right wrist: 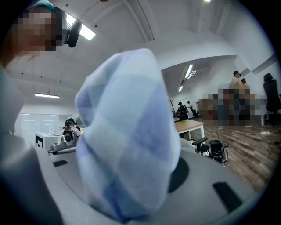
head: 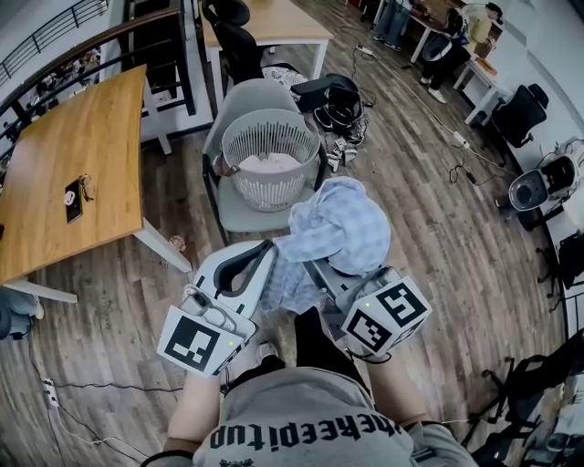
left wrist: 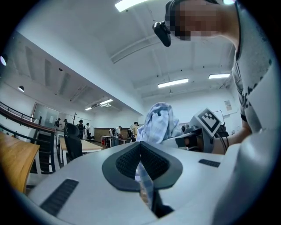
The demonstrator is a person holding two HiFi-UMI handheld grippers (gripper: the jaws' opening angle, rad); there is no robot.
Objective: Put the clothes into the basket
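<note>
A light blue checked cloth (head: 339, 226) hangs bunched between my two grippers, just in front of the white slatted basket (head: 271, 137). The basket stands on a grey chair (head: 239, 212) and holds something pale pink (head: 270, 162). My left gripper (head: 267, 254) is shut on a thin edge of the cloth (left wrist: 142, 176), which shows between its dark pads. My right gripper (head: 321, 271) is shut on the bulk of the cloth (right wrist: 127, 154), which fills the right gripper view and hides its jaws. From the left gripper view the bundle (left wrist: 160, 123) rises beside the right gripper's marker cube (left wrist: 206, 121).
A wooden table (head: 82, 137) with a phone (head: 74, 201) stands to the left. Black office chairs and a second table (head: 269, 23) are behind the basket. Headgear and cables (head: 342, 114) lie on the wooden floor to its right.
</note>
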